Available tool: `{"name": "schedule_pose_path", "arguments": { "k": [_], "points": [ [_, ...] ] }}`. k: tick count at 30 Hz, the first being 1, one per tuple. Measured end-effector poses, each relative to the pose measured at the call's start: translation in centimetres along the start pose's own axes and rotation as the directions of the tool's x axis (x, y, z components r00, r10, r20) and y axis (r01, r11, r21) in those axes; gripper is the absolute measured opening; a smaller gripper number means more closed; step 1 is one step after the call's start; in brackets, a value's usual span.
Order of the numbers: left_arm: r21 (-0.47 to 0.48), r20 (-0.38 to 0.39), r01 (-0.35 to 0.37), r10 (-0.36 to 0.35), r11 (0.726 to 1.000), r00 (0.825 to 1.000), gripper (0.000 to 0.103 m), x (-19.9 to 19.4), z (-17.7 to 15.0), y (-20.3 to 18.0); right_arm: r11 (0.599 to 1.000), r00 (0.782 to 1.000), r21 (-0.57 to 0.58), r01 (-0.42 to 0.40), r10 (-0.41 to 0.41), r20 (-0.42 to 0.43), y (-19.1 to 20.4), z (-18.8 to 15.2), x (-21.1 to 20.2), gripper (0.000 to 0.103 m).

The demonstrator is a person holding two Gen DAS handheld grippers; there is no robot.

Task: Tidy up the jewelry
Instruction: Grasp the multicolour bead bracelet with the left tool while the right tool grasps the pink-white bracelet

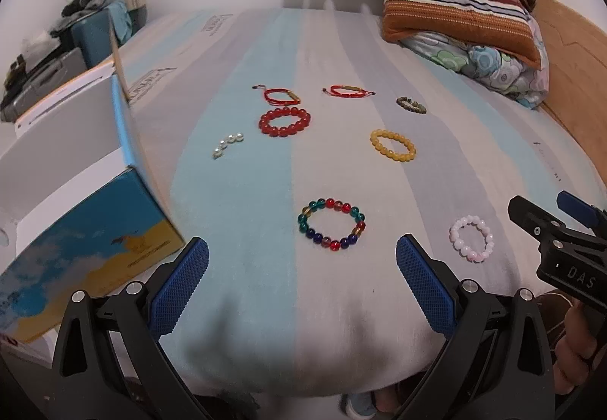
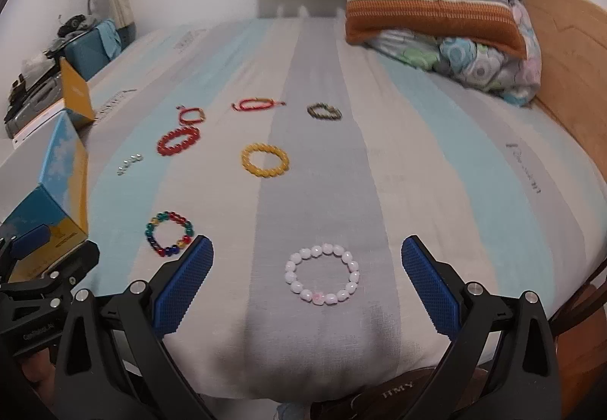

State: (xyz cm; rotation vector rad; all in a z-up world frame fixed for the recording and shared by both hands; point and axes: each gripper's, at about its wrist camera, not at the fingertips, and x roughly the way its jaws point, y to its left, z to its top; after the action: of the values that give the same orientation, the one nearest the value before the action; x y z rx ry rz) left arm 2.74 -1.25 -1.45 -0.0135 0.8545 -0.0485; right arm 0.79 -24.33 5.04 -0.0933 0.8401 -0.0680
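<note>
Left tongs [image 1: 301, 270]: spread wide, empty, above the near edge of the bed [image 1: 265, 344], with the multicolour bead bracelet [image 1: 332, 224] lying just ahead between the blue pads. Right tongs [image 2: 307, 270]: likewise spread and empty, framing the pink bead bracelet [image 2: 321, 274] on the striped sheet. Farther out lie the yellow bracelet [image 2: 265, 160], red bead bracelet [image 2: 178, 140], two red cord bracelets [image 1: 280, 96], a dark bead bracelet [image 2: 324, 111] and a clear bead strand [image 1: 227, 145]. A blue-and-yellow box [image 1: 87, 249] stands at the left; folded bedding [image 2: 436, 21] occupies the far right.
</note>
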Motion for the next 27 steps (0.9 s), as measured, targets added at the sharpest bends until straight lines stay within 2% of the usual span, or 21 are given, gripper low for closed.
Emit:
{"name": "schedule_pose_path", "arguments": {
  "k": [5, 11, 13, 20, 27],
  "points": [
    [-0.012, -0.039, 0.013, -0.013, 1.000, 0.999, 0.097, 2.5, 0.7, -0.5, 0.999, 0.993, 0.042, -0.020, 0.025, -0.115, -1.0, 0.5, 3.3, 0.096],
    [-0.012, -0.116, 0.040, -0.041, 0.999, 0.992, 0.097, 6.1, 1.4, -1.3, 0.994, 0.968, 0.102, -0.027, 0.052, -0.244, -2.1, 0.9, 7.3, 0.096],
    [-0.004, -0.129, 0.029, -0.029, 1.000, 0.991, 0.097, 7.1, 1.6, -1.5, 0.992, 0.960, 0.126, -0.030, 0.064, -0.271, -2.5, 0.9, 8.2, 0.096],
    [-0.002, -0.179, 0.028, -0.028, 1.000, 0.983, 0.097, 10.0, 2.2, -1.7, 0.980, 0.914, 0.195, -0.047, 0.121, -0.387, -3.3, 0.3, 11.2, 0.096],
    [0.003, -0.239, 0.037, -0.035, 0.999, 0.970, 0.097, 12.8, 2.0, -2.2, 0.967, 0.873, 0.251, -0.055, 0.168, -0.458, -3.8, -0.2, 13.4, 0.096]
  ]
}}
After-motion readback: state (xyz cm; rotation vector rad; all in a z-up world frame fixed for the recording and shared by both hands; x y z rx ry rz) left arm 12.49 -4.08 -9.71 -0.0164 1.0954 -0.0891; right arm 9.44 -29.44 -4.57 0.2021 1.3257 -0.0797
